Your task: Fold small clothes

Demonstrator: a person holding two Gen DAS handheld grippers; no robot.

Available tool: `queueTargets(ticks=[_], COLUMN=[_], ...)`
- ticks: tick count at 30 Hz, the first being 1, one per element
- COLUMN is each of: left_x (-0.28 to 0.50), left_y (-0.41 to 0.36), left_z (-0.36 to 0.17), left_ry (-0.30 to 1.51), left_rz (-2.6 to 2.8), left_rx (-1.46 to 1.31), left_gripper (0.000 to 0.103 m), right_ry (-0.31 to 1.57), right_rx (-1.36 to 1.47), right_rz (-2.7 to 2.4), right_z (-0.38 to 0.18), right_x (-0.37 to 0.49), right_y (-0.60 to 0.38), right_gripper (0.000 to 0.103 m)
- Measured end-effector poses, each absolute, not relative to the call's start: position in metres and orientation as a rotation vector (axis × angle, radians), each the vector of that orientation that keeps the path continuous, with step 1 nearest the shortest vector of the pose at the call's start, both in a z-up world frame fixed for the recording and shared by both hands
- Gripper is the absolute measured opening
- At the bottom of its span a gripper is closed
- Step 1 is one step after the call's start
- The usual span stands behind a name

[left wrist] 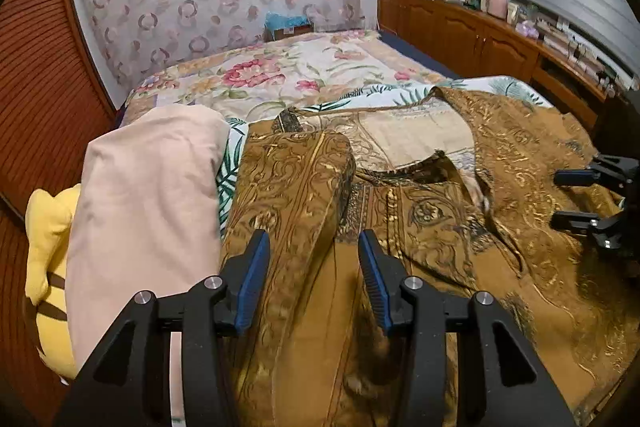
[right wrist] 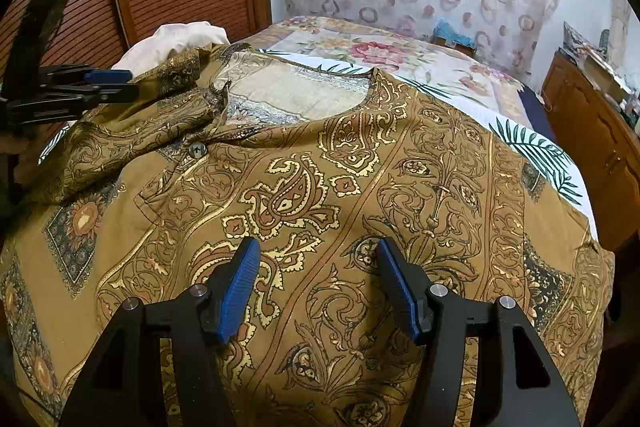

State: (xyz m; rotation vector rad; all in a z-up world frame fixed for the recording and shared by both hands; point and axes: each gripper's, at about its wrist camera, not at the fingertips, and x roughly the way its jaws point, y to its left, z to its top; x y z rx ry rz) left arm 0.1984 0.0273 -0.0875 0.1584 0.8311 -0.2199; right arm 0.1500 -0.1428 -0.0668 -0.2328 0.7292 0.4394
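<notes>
brown patterned shirt (right wrist: 360, 187) spread on the bed (left wrist: 320, 67)

gold paisley print, open neck, one sleeve folded inward. the left gripper (left wrist: 314, 259) and right gripper (right wrist: 316, 267) both hover above it, jaws apart, nothing clamped.

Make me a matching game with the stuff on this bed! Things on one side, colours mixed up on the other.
Things:
1. shirt
2. soft toy
3. folded cloth
4. tong pads

Colours:
A. blue
B. pale pink
C. brown with gold swirls
D. yellow

Pairs: 1-C, 2-D, 3-B, 4-A
</notes>
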Motion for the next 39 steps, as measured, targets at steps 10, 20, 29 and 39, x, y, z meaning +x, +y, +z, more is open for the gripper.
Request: queueTargets(ticks=[10,20,29,39], left_x=[0.218,0.209,0.229,0.198], left_y=[0.025,0.090,0.139,0.134], left_z=[-0.092,-0.040,-0.062,-0.063], left_ry=[0.872,0.714,0.756,0.746], left_rz=[-0.215,-0.090,-0.083,-0.086], left_rx=[0.181,0.112,0.028,0.020], left_gripper=[0.005,0.005,0.005,0.045], right_ry=[0.724,0.725,0.726,0.724], right_rx=[-0.234,-0.236,-0.239,-0.241], right_rz=[0.438,0.447,0.448,0.449], right_z=[-0.071,-0.070,-0.070,-0.070], right_x=[0.150,0.151,0.152,0.151], right_y=[-0.145,-0.149,-0.152,-0.153], right_gripper=[0.063,0.066,0.066,0.067])
